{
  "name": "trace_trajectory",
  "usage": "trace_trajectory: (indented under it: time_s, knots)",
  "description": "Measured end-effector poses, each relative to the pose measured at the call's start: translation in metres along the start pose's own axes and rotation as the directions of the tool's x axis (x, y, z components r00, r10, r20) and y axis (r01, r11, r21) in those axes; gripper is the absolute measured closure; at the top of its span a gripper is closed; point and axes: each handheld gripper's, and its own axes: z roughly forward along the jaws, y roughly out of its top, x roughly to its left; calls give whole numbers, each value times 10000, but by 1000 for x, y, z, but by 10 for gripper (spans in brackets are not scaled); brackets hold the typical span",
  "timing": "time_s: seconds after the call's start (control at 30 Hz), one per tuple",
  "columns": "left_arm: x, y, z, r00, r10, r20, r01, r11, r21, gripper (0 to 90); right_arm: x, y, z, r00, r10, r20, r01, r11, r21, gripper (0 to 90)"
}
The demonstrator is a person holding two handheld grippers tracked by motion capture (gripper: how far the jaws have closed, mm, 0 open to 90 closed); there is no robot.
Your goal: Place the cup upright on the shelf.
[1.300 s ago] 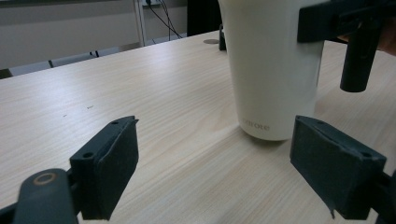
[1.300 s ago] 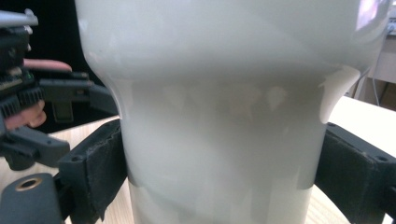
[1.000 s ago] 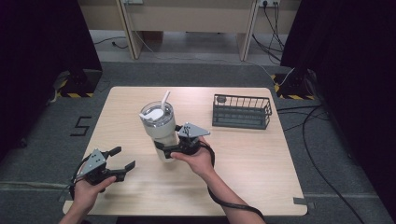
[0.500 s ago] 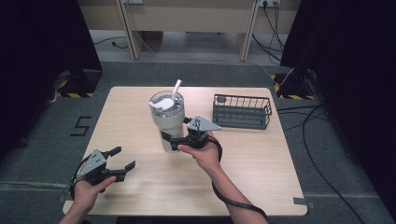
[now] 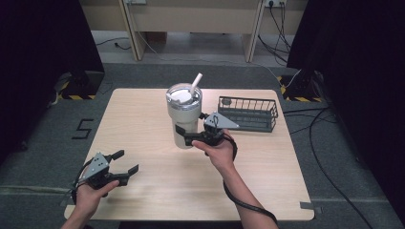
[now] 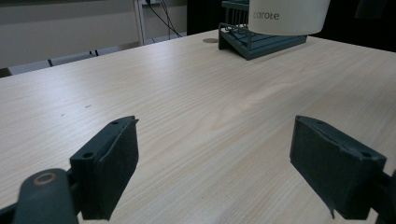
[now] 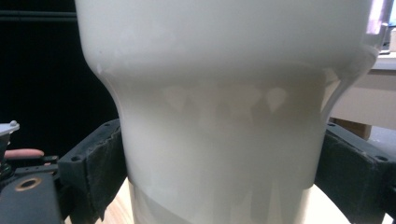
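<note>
Tumbler (image 5: 184,119) carried rightward, right tool (image 5: 192,137) clamping it

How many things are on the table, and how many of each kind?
Cups: 1, the cream cup with a straw, held in the right gripper.
Baskets: 1, the dark wire basket.
Grippers: 2, counting the open left gripper.
Total: 4.

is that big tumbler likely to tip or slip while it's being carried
Probably top-heavy: the tumbler is tall, wider above its narrow base, and the right claw grips it low. Its glossy wall looks slippery. The straw may shift.
</note>
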Motion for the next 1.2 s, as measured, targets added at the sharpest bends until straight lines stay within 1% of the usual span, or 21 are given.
trace_trajectory:
  time_s: [0.23,0.3,0.37,0.43,0.47,0.57,0.6,0.97,1.03,1.1,1.17,1.2]
  knots:
    - [0,0,0,10000,-17,6,17,10000,18,151,-6,5,-5,9999,41,158,-38,9998,-179,113]
    - [0,0,1,10000,-22,6,22,10000,30,151,-9,8,-8,9996,180,197,-174,9994,-294,113]
    - [0,-1,1,10000,-35,9,35,10000,26,151,-11,10,-11,9994,167,289,-158,9994,-315,112]
    - [0,-1,1,10000,-39,9,39,10000,29,150,-12,10,-11,9995,161,279,-151,9992,-377,112]
    - [0,-1,1,10000,-44,4,44,10000,31,151,-14,12,-13,9991,250,342,-235,9988,-425,112]
    - [0,-1,1,10000,-49,3,49,10000,37,150,-16,13,-15,9988,303,379,-283,9982,-525,112]
    - [0,-1,1,10000,-47,8,47,10000,55,151,-18,14,-17,9987,246,444,-221,9982,-559,113]
    - [0,-1,2,9999,-115,38,115,9999,52,151,-25,20,-24,9973,322,665,-269,9965,-791,113]
    - [0,-1,2,9999,-119,32,118,9999,53,151,-28,23,-28,9965,325,771,-258,9960,-857,113]
    - [0,-2,2,9999,-123,32,123,9999,62,151,-29,24,-29,9964,308,791,-239,9959,-869,112]
    - [0,-2,2,9999,-121,41,121,9999,75,151,-31,25,-31,9962,403,768,-328,9948,-963,112]
    - [0,-2,2,9999,-134,30,134,9999,86,151,-34,26,-33,9953,412,877,-323,9944,-1002,112]
